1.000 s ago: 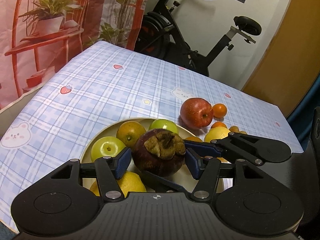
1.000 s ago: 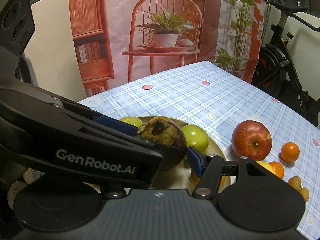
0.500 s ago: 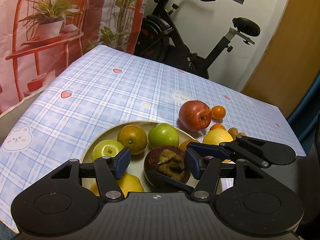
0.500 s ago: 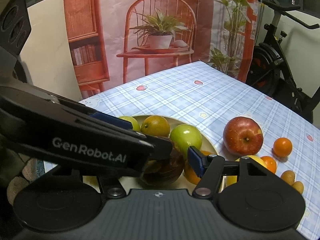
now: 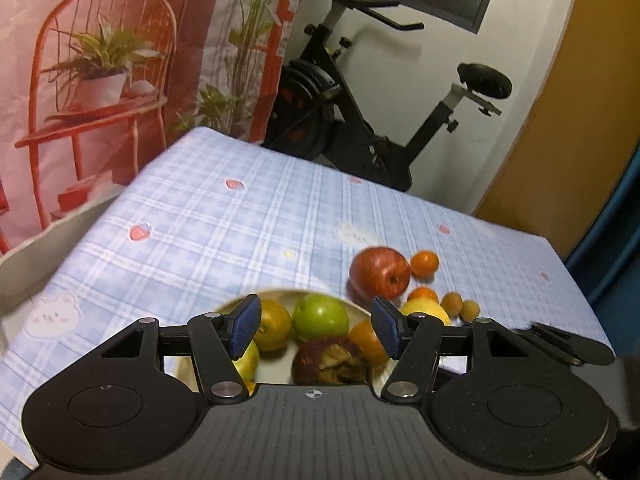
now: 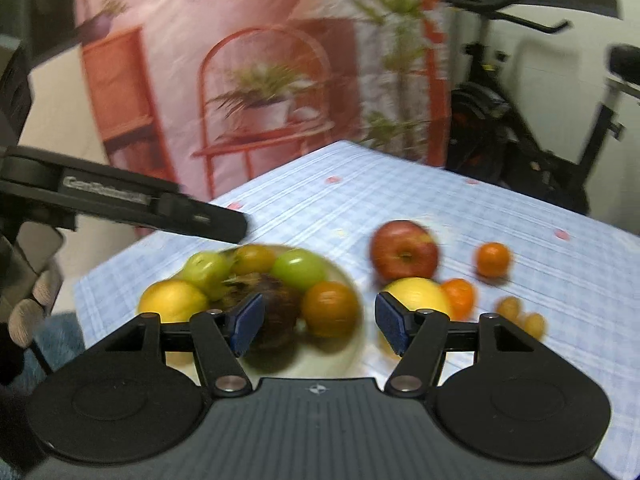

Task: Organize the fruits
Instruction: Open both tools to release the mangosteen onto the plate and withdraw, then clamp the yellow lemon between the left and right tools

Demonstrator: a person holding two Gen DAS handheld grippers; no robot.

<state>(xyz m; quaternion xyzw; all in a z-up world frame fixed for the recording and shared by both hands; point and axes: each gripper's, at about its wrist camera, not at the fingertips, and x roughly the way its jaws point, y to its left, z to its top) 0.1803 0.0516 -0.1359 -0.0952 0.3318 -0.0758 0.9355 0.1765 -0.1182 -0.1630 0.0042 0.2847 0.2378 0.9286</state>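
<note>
Both of your grippers hang empty over the plate (image 6: 352, 344). The left gripper (image 5: 316, 330) has its jaws spread with nothing between the pads, and the right gripper (image 6: 318, 322) shows the same wide gap with only plate and fruit behind it.

The mangosteen (image 5: 330, 362) lies loose in the lower middle of the left view, on the plate beside the green apple (image 5: 320, 317) and an orange (image 5: 370, 340). The pile is crowded, and a careless pass with either finger could nudge a round fruit over the low rim.

The fruit not yet gathered sits right of the plate: the red apple (image 6: 404, 254), a lemon (image 6: 416, 296), a small orange (image 6: 492, 259) and two tiny yellow fruits (image 6: 520, 318). They are packed close, and the lemon seems to touch a small orange behind it. Closing on one may shove its neighbour, and it could roll toward the table (image 6: 560, 280) edge at the right.

The right view is smeared with motion blur, so slow down before you aim. Your two grippers also work close together here and could collide over the plate.
</note>
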